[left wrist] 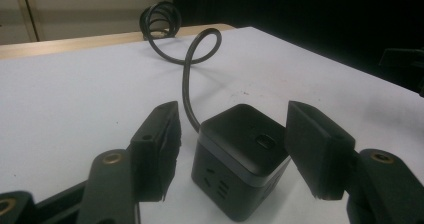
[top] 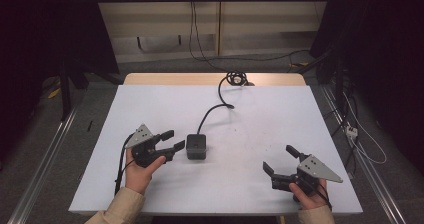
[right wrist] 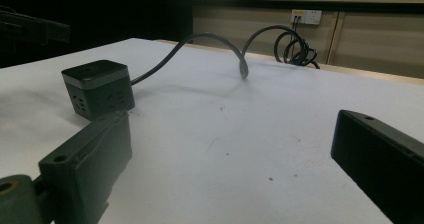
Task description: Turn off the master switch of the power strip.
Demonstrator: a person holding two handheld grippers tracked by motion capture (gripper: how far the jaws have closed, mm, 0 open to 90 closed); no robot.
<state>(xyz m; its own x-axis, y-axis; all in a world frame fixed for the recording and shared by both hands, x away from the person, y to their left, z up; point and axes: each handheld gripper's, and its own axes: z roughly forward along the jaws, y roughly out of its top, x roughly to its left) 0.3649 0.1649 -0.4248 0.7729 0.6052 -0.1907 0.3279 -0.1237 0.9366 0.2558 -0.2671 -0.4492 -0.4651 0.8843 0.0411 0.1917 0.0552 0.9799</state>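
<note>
Left claw: the left claw (top: 170, 139) is spread wide, its jaws pointing at the cube power strip and gripping nothing; in the left gripper view (left wrist: 230, 154) the cube sits between the two jaws, apart from both.
Left hand: the left hand (top: 139, 171) holds that claw from below, near the worktop's front left.
Right claw: the right claw (top: 279, 159) is also released, jaws far apart with bare worktop between them (right wrist: 225, 159).
Right hand: the right hand (top: 310, 196) grips it at the front right edge.
Cube power strip: the black cube power strip (top: 196, 146) stands upright near the middle of the worktop, just beside the left claw and well apart from the right one; sockets show on its side faces (left wrist: 240, 159).
Cord: its black cord (top: 212, 110) runs from the cube toward the far edge, looping into a coil (top: 236, 78) there.
Worktop: a white worktop (top: 280, 114), lightly speckled.
</note>
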